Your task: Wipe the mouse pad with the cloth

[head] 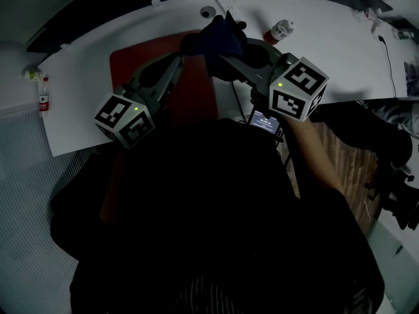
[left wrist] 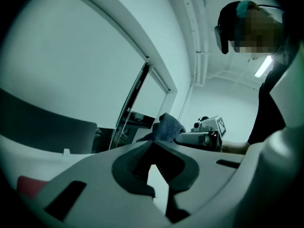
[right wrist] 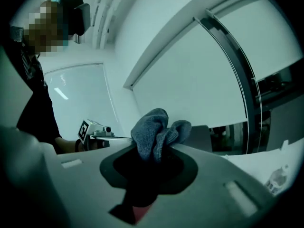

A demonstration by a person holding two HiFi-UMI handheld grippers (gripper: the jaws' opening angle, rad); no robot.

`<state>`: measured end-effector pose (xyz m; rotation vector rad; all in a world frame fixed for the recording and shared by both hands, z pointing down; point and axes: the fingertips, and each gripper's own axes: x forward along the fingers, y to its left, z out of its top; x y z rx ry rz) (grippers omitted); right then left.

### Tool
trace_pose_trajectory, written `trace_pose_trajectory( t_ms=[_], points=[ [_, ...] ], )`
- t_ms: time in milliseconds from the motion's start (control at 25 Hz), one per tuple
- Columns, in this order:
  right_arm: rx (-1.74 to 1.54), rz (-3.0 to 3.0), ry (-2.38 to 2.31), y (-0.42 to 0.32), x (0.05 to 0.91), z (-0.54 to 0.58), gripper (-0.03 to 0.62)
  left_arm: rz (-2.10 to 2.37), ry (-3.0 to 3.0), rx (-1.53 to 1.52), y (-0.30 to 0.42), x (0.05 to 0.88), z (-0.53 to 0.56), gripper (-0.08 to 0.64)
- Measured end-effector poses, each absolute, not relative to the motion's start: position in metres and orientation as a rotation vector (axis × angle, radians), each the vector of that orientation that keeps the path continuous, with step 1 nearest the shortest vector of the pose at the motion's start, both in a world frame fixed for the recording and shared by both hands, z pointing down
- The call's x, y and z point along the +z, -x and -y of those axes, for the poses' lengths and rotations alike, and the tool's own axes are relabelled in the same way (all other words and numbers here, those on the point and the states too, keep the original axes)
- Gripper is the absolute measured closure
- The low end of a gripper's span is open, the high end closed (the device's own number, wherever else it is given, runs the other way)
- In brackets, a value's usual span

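A dark blue cloth [head: 213, 39] hangs bunched above the red mouse pad [head: 134, 61], which lies on the white table [head: 327, 38]. My right gripper [head: 226, 56] is shut on it from the right. In the right gripper view the cloth [right wrist: 154, 129] bulges out past the closed jaws of that gripper [right wrist: 154, 151]. My left gripper [head: 185, 52] meets the cloth's left edge with its jaws closed at the tips. In the left gripper view the cloth [left wrist: 168, 126] sits just beyond that gripper's tips [left wrist: 152, 145]. A strip of the red pad [left wrist: 28, 184] shows low at the left.
A small red-capped bottle [head: 281, 29] and a small round object [head: 207, 11] stand near the table's far edge. A bottle [head: 43, 97] sits off the table's left end. A cable [head: 389, 51] runs down the right side. A lit screen [head: 265, 120] is below the right gripper.
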<state>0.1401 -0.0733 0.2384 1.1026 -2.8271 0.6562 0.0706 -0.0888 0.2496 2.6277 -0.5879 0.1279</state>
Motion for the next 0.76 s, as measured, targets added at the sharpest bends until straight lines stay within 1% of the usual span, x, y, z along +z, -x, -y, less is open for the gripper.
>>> trace_pose_trajectory(
  t_ms=[320,760],
  points=[
    [0.514,2.903,-1.176,-0.152,0.191,0.054,0.512,0.529,-2.759,0.038,-0.087,0.192,0.075,0.554],
    [0.479,2.931,-1.186,-0.144,0.167,0.054,0.512,0.495,-2.803,0.051,-0.088,0.172,0.073,0.554]
  ],
)
